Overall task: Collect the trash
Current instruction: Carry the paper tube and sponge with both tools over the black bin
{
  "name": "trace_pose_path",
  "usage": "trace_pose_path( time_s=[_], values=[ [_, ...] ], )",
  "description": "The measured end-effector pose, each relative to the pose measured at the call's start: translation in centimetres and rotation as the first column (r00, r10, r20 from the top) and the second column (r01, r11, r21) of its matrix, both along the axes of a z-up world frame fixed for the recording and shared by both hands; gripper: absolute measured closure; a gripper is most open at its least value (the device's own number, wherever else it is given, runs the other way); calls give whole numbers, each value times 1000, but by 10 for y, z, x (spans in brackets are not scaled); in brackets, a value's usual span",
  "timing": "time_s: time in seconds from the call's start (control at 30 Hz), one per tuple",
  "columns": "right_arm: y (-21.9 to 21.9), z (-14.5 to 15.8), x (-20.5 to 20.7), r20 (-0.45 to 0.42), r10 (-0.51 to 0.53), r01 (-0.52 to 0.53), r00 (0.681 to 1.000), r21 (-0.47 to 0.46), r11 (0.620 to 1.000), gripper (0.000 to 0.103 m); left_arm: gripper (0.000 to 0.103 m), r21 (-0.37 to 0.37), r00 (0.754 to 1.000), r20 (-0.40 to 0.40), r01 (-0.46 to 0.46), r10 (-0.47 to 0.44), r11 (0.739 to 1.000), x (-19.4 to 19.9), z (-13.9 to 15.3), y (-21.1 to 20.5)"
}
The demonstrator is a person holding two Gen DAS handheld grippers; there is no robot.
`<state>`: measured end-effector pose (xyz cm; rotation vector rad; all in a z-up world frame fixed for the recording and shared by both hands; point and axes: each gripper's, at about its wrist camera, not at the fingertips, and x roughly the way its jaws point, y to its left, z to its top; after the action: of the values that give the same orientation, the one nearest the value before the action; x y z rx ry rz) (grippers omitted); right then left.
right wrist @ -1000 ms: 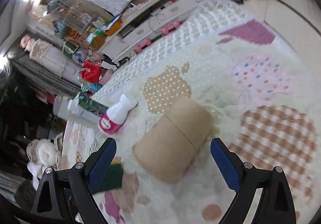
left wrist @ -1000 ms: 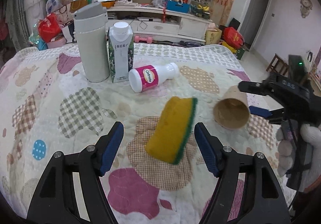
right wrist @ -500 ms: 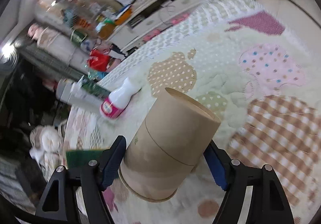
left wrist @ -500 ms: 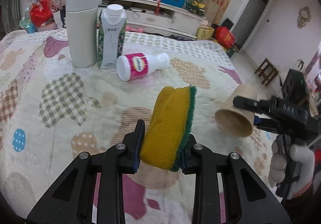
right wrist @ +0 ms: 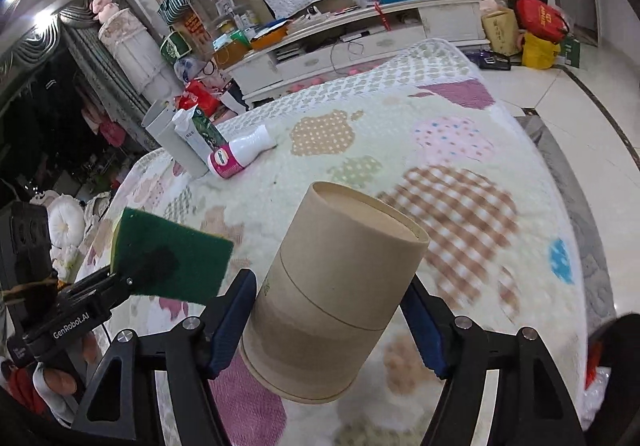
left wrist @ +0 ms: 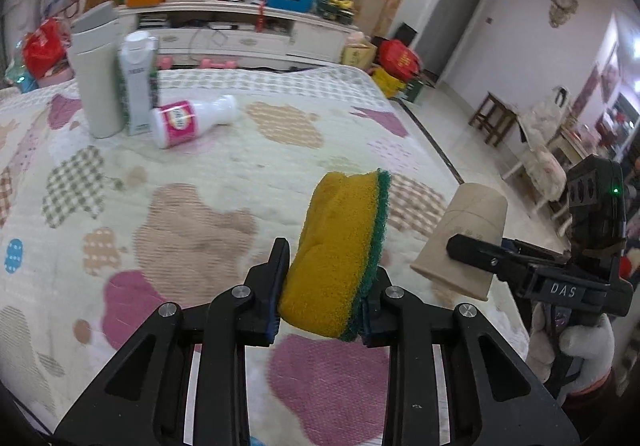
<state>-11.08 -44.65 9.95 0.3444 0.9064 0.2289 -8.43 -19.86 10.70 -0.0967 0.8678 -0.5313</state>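
My left gripper (left wrist: 326, 286) is shut on a yellow sponge with a green scouring face (left wrist: 340, 250) and holds it above the quilted bed. The sponge also shows in the right wrist view (right wrist: 172, 256), at the left. My right gripper (right wrist: 332, 310) is shut on a brown cardboard tube (right wrist: 336, 286) and holds it off the quilt. In the left wrist view the tube (left wrist: 464, 234) hangs at the right, beside the sponge.
A white bottle with a pink label (left wrist: 192, 120) lies on the quilt (left wrist: 192, 206) at the far left, next to an upright carton (left wrist: 138, 82) and a tall grey flask (left wrist: 96, 70). The bed's right edge drops to a tiled floor (left wrist: 472, 150). A cluttered white cabinet (left wrist: 240, 34) stands behind.
Both grippers closed, the left on the sponge and the right on the tube, and lifted them off the quilt. The two grippers now hold them higher and closer together.
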Motion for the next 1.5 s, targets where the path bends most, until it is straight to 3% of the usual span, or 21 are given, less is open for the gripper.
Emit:
trace_pose_path(
  time_s=[0.3, 0.63, 0.97, 1.37, 1.47, 1.5],
  values=[
    [-38, 8, -46, 9, -62, 62, 998, -30, 998, 33, 77, -15, 993, -18, 115, -115, 993, -28, 7, -56],
    [-110, 12, -98, 15, -192, 193, 981, -55, 980, 35, 77, -29, 965, -37, 260, -261, 965, -50, 8, -134],
    [-202, -1, -151, -24, -370, 368, 929, -67, 927, 39, 77, -45, 915, -50, 397, -399, 917, -73, 5, -219],
    [-248, -35, -182, -99, -463, 464, 881, -5, 886, 39, 76, -29, 874, -105, 474, -474, 880, -87, -25, -280],
    [-255, -38, -187, -108, -489, 491, 866, 0, 871, 37, 69, -36, 873, -87, 478, -479, 878, -92, -26, -289],
    [-257, -39, -189, -112, -494, 498, 862, 1, 867, 35, 61, -41, 871, -88, 482, -484, 875, -92, -28, -292]
  ],
)
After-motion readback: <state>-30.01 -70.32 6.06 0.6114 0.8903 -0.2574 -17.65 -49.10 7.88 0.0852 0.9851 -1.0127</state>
